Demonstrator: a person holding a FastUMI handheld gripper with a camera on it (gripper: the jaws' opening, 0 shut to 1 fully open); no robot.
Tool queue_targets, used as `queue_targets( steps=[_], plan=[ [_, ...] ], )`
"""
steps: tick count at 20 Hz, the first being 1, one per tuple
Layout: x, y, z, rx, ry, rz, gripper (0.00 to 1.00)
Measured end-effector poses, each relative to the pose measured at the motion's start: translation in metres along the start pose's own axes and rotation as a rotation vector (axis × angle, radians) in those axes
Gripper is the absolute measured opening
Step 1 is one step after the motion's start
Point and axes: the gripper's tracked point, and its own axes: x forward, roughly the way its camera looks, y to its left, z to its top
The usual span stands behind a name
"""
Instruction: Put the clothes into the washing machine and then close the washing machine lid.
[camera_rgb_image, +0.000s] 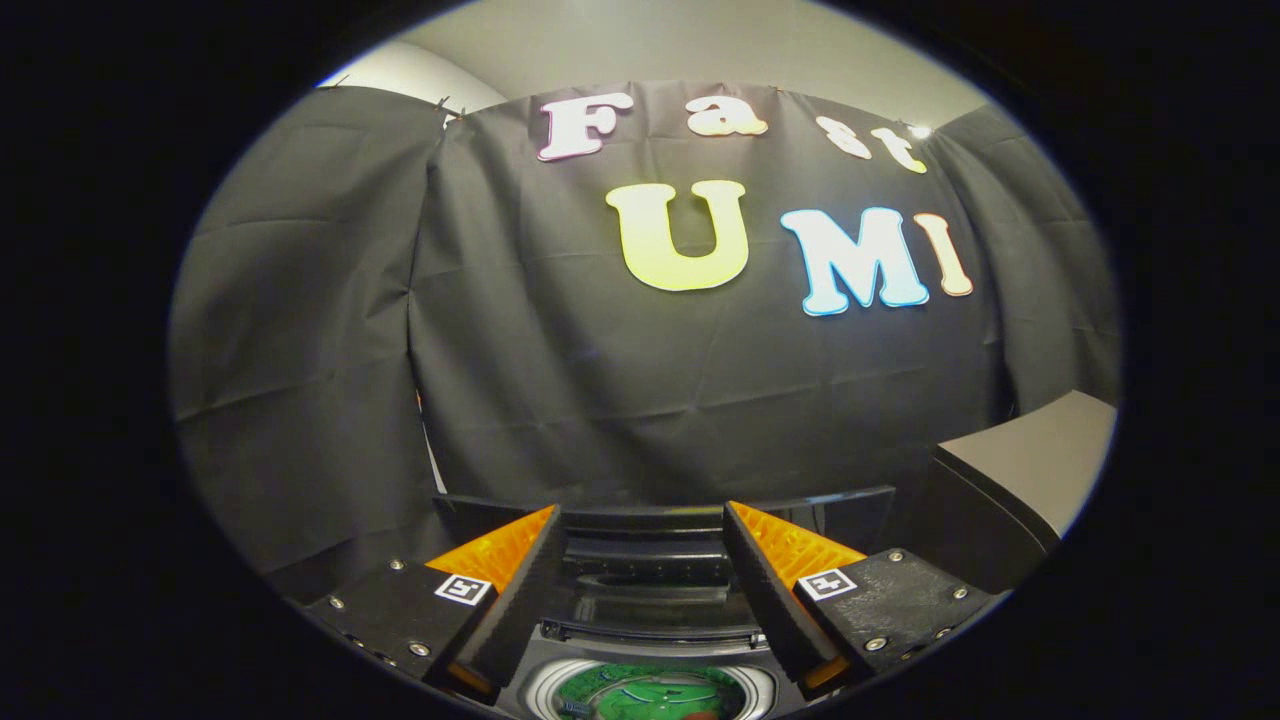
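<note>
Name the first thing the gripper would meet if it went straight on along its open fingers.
Probably the raised washing machine lid just ahead of the open gripper, with the black cloth wall behind; depth is unclear.

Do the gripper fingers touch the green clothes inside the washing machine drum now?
Apart. The gripper view shows the open gripper above the washing machine, the green clothes lying lower in the drum.

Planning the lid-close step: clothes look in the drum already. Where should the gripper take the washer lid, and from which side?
Judging from this view: take the raised lid by its free top edge, coming from above and in front, then swing it down over the drum. It stands open behind the green clothes; the gripper is open, empty, just before it.
</note>
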Motion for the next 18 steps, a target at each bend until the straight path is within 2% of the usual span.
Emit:
queue_targets(
  steps=[7, 18],
  plan=[
    [0.045, 0.010, -0.004, -0.015, 0.088, -0.006, 0.96],
    [0.095, -0.012, -0.024, 0.029, 0.323, -0.114, 0.96]
  ],
)
